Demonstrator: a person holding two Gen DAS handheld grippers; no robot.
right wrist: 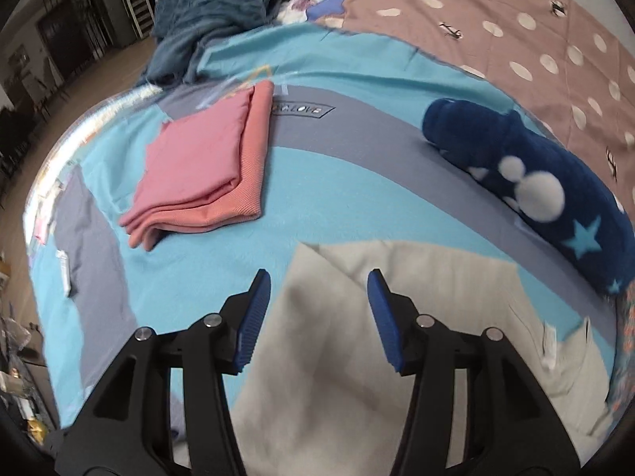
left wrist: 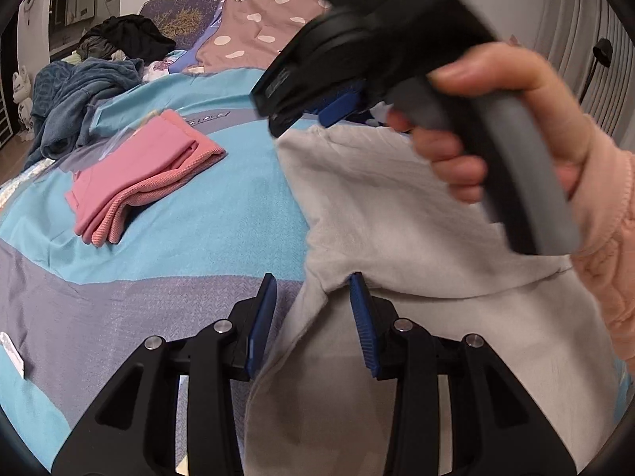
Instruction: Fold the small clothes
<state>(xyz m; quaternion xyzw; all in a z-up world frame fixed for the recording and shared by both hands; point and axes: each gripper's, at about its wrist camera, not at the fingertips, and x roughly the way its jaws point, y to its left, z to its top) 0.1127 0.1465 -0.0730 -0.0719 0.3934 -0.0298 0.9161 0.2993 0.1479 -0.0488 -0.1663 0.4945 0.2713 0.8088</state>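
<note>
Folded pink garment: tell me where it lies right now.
The folded pink garment lies on the blue and grey bedspread, left of the pale grey garment in both wrist views, with the dark blue starred fleece farther right.

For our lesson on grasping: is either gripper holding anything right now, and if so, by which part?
Nothing is held. The left gripper is open beside the edge of the white garment; the right gripper is open above it.

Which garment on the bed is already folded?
The pink garment, a neat layered stack. The white garment lies spread out; the blue clothes are heaped.
</note>
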